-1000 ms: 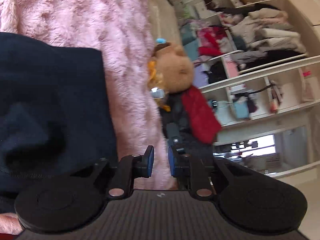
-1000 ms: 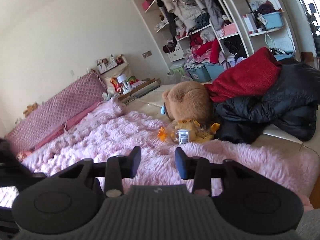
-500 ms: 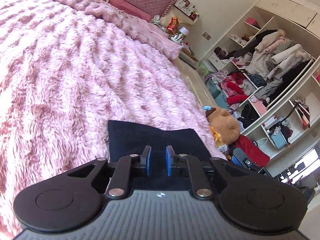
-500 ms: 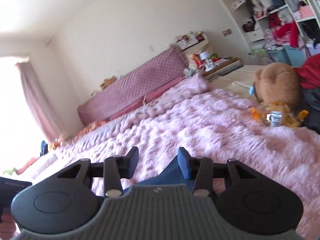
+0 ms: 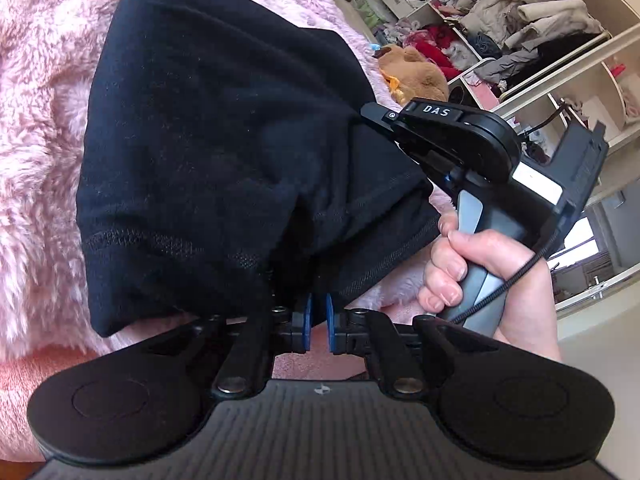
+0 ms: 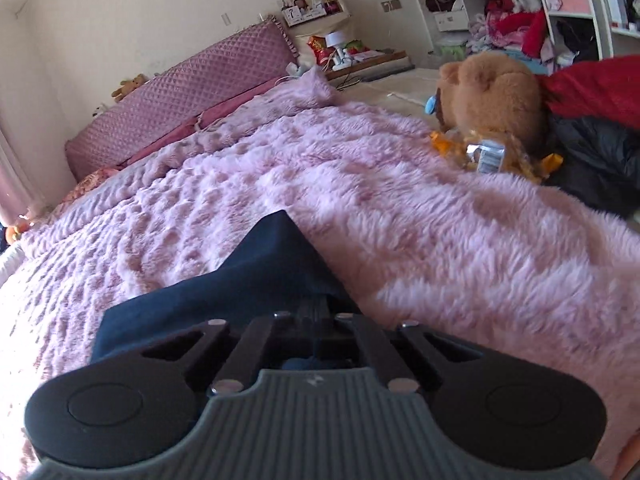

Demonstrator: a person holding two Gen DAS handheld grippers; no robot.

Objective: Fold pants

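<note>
Pants (image 5: 224,152) bunched dark on pink blanket (image 5: 36,128), one end lifted. Left claw (image 5: 316,322) and right claw (image 6: 320,312) both clamped on cloth edge. Fold seems mid-way; laying over and smoothing left.

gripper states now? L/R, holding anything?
Left gripper: closed on the pants hem.
Right gripper: closed on the pants; fingertips hidden in the fabric.
</note>
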